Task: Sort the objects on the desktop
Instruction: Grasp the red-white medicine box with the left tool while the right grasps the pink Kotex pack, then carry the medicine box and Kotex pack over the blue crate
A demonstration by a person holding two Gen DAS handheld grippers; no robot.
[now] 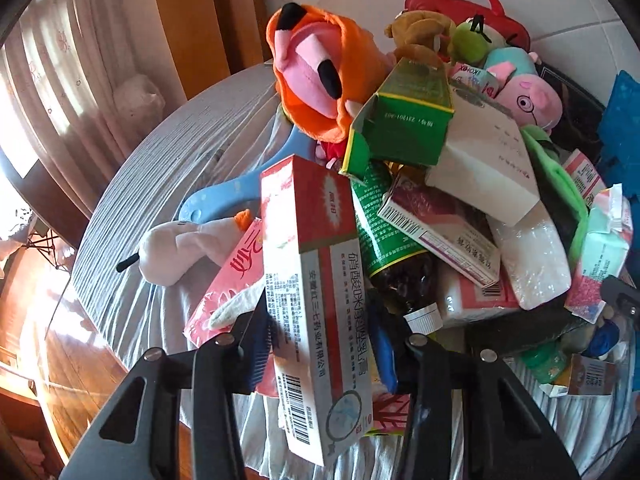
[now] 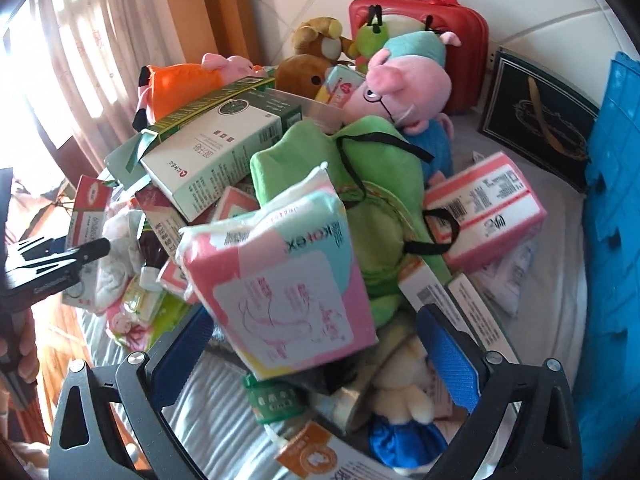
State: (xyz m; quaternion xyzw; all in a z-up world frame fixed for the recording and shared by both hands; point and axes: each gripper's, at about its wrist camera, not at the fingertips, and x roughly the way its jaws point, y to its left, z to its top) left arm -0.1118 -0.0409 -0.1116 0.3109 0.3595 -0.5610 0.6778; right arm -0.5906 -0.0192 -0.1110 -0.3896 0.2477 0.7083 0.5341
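L gripper (image 1: pixel 320 334) w/ jaws clamped on a long red-and-white medicine box (image 1: pixel 310 280); blue pads press its two long sides, box stands on edge, barcode end nearest the camera, far end tilted up over the pile. In the R wrist view the same L gripper (image 2: pixel 86 252) shows at the left edge, beside a red-and-white carton.

R gripper (image 2: pixel 316 348) has jaws apart, one blue pad each side of a pink/mint pad pack (image 2: pixel 280 292); pack sits between them, not squeezed as far as I can tell. Below it: small cream plush w/ blue bottom (image 2: pixel 404 400), green-capped item (image 2: pixel 272 398), orange-tagged card (image 2: pixel 308 456).

Pile sits on a round worktop (image 1: pixel 160 160) w/ grey striped cloth. Contents, seen from the L wrist: orange plush w/ pink face (image 1: pixel 316 60) at the back, green carton (image 1: pixel 400 120) leaning on it, white box (image 1: pixel 488 160) just right of that, dark bottle w/ green label (image 1: pixel 384 240) lying under the cartons, white plush (image 1: pixel 180 248) at left beside a light-blue plastic handle (image 1: pixel 240 184), pink pack (image 1: pixel 236 276) under the held box. Pink pig plush w/ glasses (image 1: pixel 524 92) and brown bear (image 1: pixel 420 32) near the red case (image 1: pixel 468 4) by the wall. Green cloth bag (image 2: pixel 360 168) mid-pile, pink-striped tissue pack (image 2: pixel 484 216) on its right, blue crate (image 2: pixel 612 220) at far right, dark framed picture (image 2: pixel 536 120) leaning behind.
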